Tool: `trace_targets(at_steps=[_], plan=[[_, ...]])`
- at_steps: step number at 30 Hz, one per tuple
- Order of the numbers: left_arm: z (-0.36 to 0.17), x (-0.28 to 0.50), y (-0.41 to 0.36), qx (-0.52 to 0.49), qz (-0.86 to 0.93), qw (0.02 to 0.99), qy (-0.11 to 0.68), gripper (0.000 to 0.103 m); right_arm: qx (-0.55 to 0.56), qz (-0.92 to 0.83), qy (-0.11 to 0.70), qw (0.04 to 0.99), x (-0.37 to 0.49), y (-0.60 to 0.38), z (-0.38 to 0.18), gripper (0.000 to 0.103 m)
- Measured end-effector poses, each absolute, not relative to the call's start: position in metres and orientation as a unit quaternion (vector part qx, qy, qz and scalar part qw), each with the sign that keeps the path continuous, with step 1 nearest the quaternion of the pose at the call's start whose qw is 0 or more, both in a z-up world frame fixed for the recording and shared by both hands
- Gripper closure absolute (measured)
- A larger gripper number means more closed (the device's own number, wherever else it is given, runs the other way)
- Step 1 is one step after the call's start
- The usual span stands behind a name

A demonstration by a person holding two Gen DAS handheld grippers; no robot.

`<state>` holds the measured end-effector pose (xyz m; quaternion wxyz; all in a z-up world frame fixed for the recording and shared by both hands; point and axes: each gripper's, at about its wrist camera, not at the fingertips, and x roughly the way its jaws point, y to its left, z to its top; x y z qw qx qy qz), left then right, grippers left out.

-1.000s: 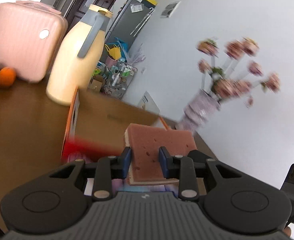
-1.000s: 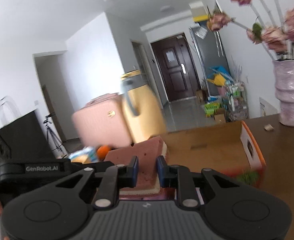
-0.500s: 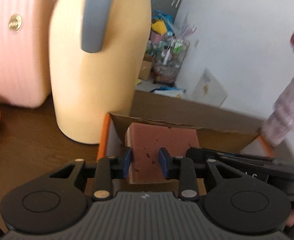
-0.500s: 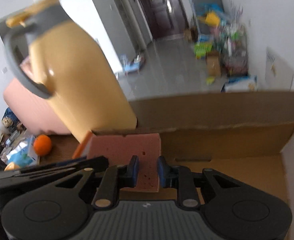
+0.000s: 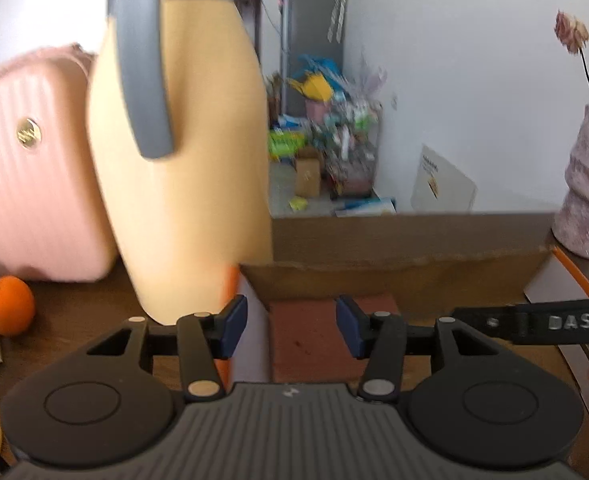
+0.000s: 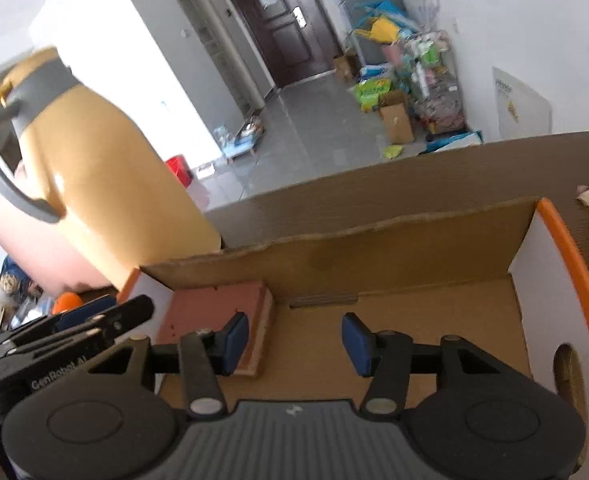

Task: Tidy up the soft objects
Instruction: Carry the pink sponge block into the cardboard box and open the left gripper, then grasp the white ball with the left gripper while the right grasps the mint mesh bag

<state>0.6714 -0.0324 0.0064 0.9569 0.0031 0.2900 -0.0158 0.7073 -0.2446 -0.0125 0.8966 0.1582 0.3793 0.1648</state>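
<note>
A pinkish-red sponge (image 5: 314, 336) lies flat in the far left corner of an open cardboard box (image 5: 414, 272) with orange-edged white sides. It also shows in the right wrist view (image 6: 214, 312), on the box floor (image 6: 434, 320). My left gripper (image 5: 292, 330) is open above the sponge, jaws apart and not touching it. My right gripper (image 6: 296, 344) is open over the box floor, just right of the sponge. The left gripper's body (image 6: 54, 344) shows at the left of the right wrist view.
A tall yellow jug with a grey handle (image 5: 182, 152) stands close left of the box. Behind it is a pink suitcase (image 5: 30, 184), with an orange (image 5: 8, 304) on the dark wooden table. A pink vase (image 5: 586, 192) stands at the right.
Both grippers held the sponge between shut jaws and carried it down into the box. Now both have opened and the sponge lies on the box floor.
</note>
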Motion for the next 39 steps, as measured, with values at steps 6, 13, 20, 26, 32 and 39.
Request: trace_targets(at_steps=[6,13,20,26,32,39], plan=[[0.039,0.625,-0.029,0.006,-0.014,0.965,0.26,0.041,0.131,0.145,0.333,0.922,0.653,-0.259,0.044,0.049],[0.091,0.526,-0.019,0.018,-0.025,0.978,0.206,0.028,0.058,0.117,0.283,0.95,0.548,-0.296,0.109,0.037],[0.106,0.428,-0.017,0.016,-0.03,0.987,0.156,0.016,0.006,0.099,0.229,0.968,0.442,-0.312,0.127,0.027],[0.096,0.352,-0.027,0.031,-0.013,0.994,0.105,0.015,-0.015,0.105,0.175,0.979,0.365,-0.308,0.116,0.027],[0.062,0.245,-0.033,0.036,-0.043,0.996,0.073,0.007,-0.034,0.123,0.129,0.983,0.271,-0.304,0.08,0.025],[0.012,0.139,-0.031,0.035,-0.028,0.995,0.084,0.001,-0.028,0.141,0.096,0.985,0.162,-0.297,0.019,0.009]])
